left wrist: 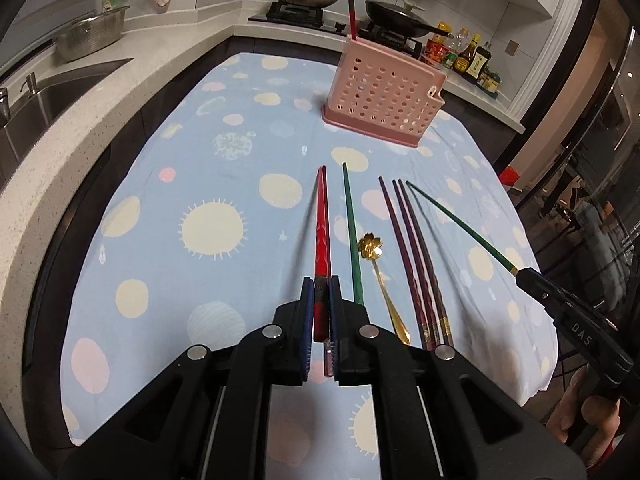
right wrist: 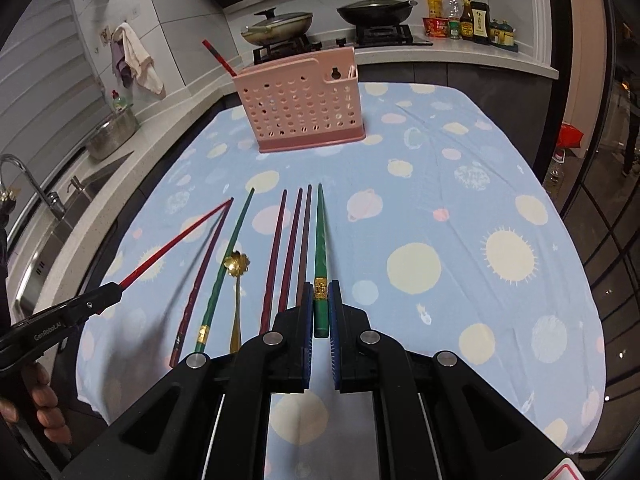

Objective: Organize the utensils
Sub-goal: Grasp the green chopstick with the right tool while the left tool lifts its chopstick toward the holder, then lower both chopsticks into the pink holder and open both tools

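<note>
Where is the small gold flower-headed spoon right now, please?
In the left wrist view, the gold flower-headed spoon lies on the spotted blue tablecloth between a green chopstick and three maroon chopsticks.

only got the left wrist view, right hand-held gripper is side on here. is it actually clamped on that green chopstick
observer: yes. In the right wrist view the right hand-held gripper has both blue pads pressed on the green chopstick, just below its gold band.
operator: ok, anything lying on the cloth under my red chopstick, it blocks that strip for me
observer: one dark red chopstick lies flat on the tablecloth there, just left of the other green chopstick.
</note>
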Demonstrator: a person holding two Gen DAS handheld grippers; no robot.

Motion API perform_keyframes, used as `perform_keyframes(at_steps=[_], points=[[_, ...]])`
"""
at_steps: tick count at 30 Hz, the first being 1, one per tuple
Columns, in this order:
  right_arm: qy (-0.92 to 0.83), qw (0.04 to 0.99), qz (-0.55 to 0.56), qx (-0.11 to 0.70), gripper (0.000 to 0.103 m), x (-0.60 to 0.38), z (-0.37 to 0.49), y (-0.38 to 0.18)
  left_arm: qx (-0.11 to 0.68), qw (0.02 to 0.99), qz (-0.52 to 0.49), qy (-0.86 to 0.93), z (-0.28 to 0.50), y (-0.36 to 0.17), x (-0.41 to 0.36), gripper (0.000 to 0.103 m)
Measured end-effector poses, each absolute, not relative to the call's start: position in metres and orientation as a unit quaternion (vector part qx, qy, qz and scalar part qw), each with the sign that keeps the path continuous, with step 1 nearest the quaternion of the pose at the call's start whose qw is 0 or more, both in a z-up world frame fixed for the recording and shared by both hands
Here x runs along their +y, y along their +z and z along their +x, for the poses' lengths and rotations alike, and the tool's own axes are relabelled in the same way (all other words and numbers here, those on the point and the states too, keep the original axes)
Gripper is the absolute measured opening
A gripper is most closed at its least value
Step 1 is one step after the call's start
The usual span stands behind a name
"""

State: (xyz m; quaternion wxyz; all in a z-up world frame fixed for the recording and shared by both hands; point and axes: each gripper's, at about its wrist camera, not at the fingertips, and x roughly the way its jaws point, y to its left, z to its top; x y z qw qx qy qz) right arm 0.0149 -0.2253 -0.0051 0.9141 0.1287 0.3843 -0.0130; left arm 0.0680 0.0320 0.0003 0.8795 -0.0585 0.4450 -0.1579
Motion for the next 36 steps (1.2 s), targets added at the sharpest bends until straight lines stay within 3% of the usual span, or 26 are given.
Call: perform_keyframes(at_steps=[36], points=[[-0.020,0.957,0.153,0.246,0.007,-0.281,0.102,0.116,0.280,0.942,-0.067,-0.172,0.179,0.151,0.002,0.007]])
